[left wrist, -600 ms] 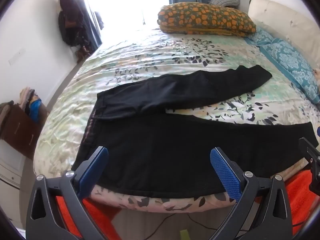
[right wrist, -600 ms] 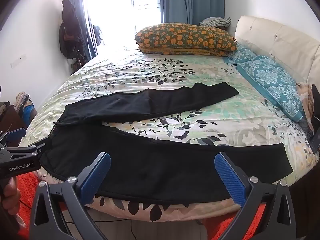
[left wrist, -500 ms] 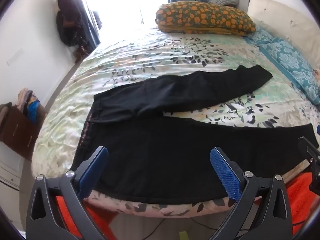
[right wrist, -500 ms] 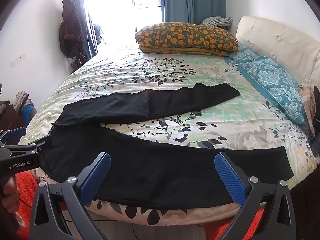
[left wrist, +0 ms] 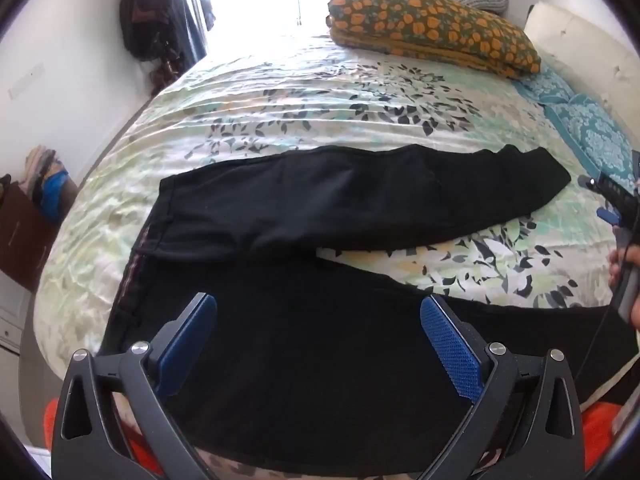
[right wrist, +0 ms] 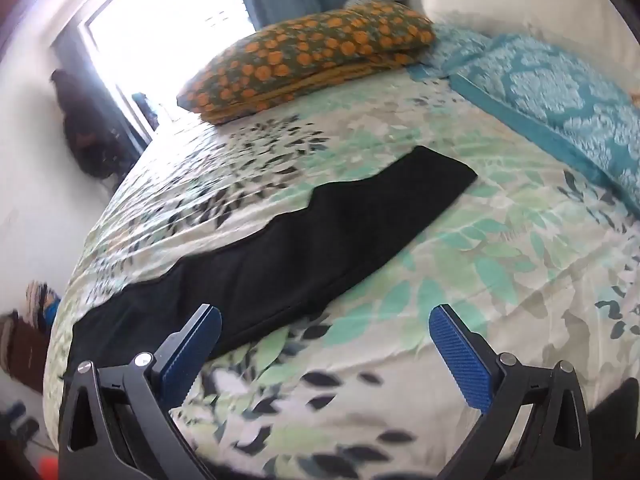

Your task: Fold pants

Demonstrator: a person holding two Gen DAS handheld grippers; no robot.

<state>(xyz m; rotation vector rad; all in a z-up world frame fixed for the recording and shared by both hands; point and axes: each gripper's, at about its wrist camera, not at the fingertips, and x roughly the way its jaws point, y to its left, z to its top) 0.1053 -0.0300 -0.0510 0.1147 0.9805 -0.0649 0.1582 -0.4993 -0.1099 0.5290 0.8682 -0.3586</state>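
Black pants (left wrist: 328, 352) lie spread on the floral bed, waistband at the left, one leg along the near edge and the other leg (left wrist: 360, 208) angled toward the far right. My left gripper (left wrist: 318, 344) is open and empty, hovering over the hip area. My right gripper (right wrist: 324, 356) is open and empty, over bare sheet just right of the far leg (right wrist: 304, 240); the view is tilted and blurred. The right gripper also shows at the right edge of the left wrist view (left wrist: 618, 216).
An orange-spotted pillow (left wrist: 432, 28) lies at the far side of the bed. Teal pillows (right wrist: 560, 92) and a cream headboard (left wrist: 576, 36) are at the right. A wall, hanging clothes (left wrist: 152, 24) and a brown box (left wrist: 24, 232) are on the left.
Both grippers have moved forward over the bed. The right gripper has swung right and tilted, now past the near leg and close to the far leg. The pants have not moved.
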